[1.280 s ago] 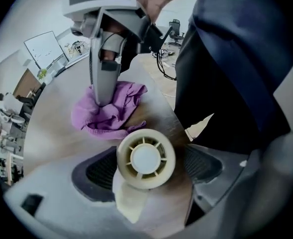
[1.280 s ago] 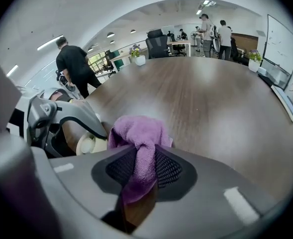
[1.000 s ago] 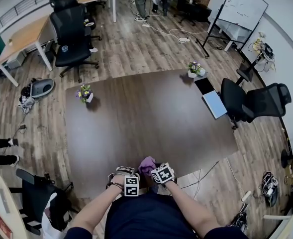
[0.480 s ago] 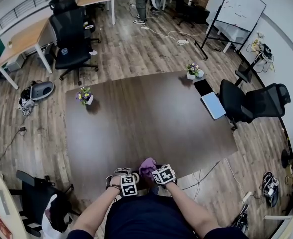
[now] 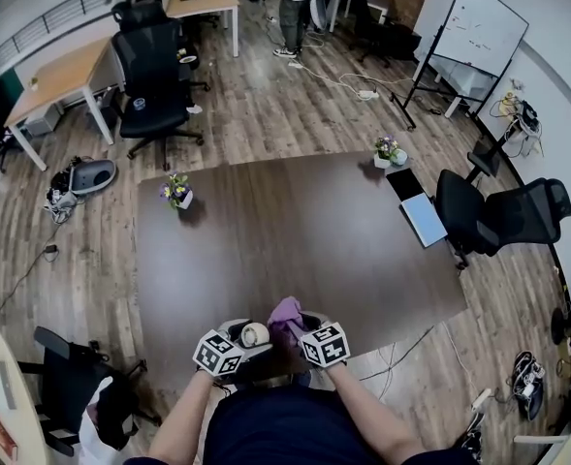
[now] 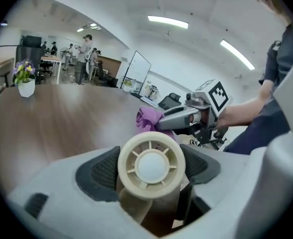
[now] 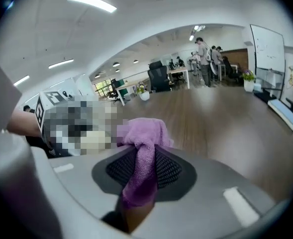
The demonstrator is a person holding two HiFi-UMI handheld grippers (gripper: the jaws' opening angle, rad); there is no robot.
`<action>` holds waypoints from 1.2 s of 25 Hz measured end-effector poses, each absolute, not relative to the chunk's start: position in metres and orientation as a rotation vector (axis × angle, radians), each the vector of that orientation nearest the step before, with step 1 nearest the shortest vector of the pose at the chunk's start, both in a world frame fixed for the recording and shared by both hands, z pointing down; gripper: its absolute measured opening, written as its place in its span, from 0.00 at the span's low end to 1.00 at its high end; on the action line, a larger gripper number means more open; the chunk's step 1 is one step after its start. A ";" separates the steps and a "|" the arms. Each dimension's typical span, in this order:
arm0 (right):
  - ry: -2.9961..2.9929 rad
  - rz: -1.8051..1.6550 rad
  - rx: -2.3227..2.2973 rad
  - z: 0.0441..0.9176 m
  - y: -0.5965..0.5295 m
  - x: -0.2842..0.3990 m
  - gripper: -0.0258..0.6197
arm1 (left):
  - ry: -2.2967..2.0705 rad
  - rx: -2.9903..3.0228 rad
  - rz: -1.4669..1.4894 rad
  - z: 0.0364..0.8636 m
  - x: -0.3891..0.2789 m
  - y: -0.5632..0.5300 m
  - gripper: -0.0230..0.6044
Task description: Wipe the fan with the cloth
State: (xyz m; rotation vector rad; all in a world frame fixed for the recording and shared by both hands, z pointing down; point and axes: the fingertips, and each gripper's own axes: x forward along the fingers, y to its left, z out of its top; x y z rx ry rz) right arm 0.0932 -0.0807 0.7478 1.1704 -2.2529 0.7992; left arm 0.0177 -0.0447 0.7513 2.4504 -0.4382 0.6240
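A small cream fan with a round ribbed face sits between the pads of my left gripper, which is shut on it. In the head view the fan shows as a pale disc at the table's near edge, held by the left gripper. A purple cloth hangs bunched from my right gripper, which is shut on it. The cloth and the right gripper are just right of the fan. From the left gripper view the cloth lies a little beyond the fan, not touching it.
The dark brown table stretches ahead. One flower pot stands at its far left corner and another at its far right. A laptop lies at the right edge beside a black office chair. People stand far back.
Both grippers have risen at the table's near edge. The left gripper has rolled, so the fan's round face now shows from above. The cloth stays in the right gripper.
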 end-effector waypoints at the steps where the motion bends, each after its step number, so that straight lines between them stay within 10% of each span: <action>1: -2.285 0.729 1.171 0.732 -0.087 0.088 0.21 | -0.443 2.450 0.581 0.744 0.017 -0.047 0.64; 30: -2.556 0.382 0.788 0.605 -0.083 0.015 0.21 | -0.428 2.542 0.391 0.651 0.009 -0.057 0.64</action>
